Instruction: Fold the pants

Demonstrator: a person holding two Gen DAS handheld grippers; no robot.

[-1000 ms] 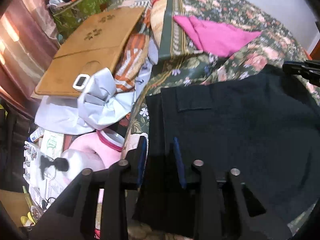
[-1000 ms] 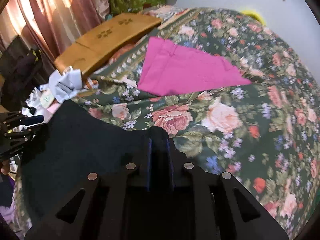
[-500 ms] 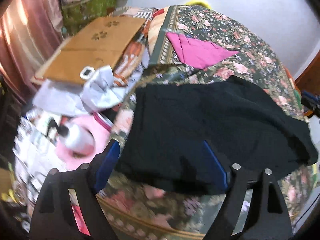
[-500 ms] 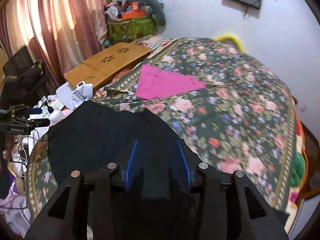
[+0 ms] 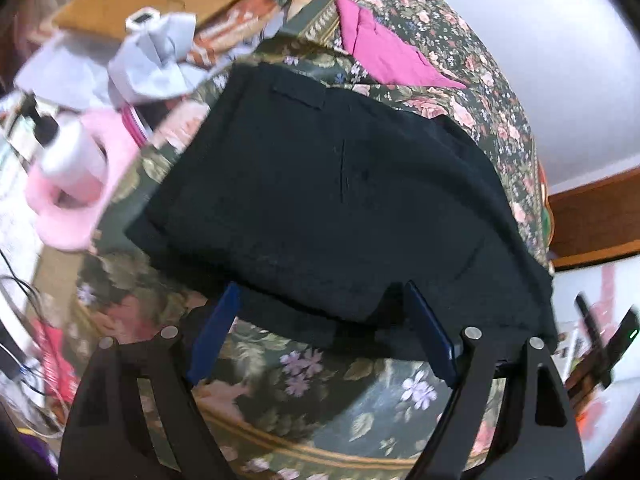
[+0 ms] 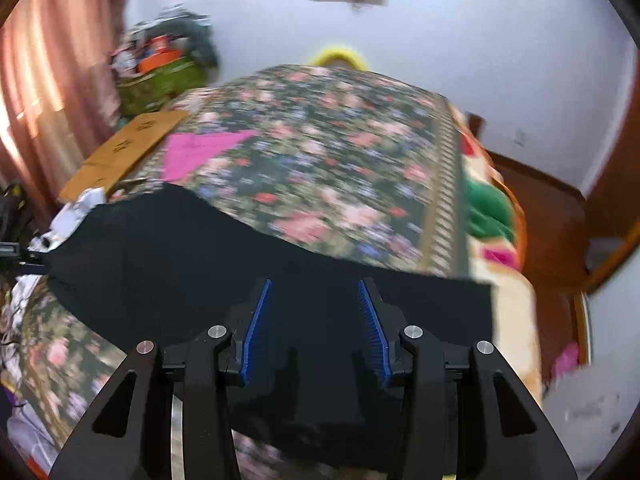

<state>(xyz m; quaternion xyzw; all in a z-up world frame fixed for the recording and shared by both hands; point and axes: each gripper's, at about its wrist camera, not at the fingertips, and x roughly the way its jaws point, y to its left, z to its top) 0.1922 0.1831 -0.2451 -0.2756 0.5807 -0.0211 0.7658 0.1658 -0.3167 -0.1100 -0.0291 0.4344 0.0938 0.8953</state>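
The black pants (image 5: 340, 188) lie spread flat across the near part of the floral bed (image 5: 480, 92), folded into a wide dark slab. A pocket flap faces up near the far edge, and the near edge overhangs slightly.

Left gripper (image 5: 320, 300): jaws spread wide, the two blue-padded fingers (image 5: 214, 336) angled outward from each other, nothing clamped between them. The black finger arms, each with a pair of silver pivot pins, fan out toward the lower corners of the left wrist view.

Right gripper (image 6: 314, 292): jaws likewise parted, though less widely; the ribbed blue pads (image 6: 254, 330) face each other across a clear gap, tips leaning slightly inward. Its black linkage arms carry four silver pins in a shallow arc. No hand or forearm shows in either view.
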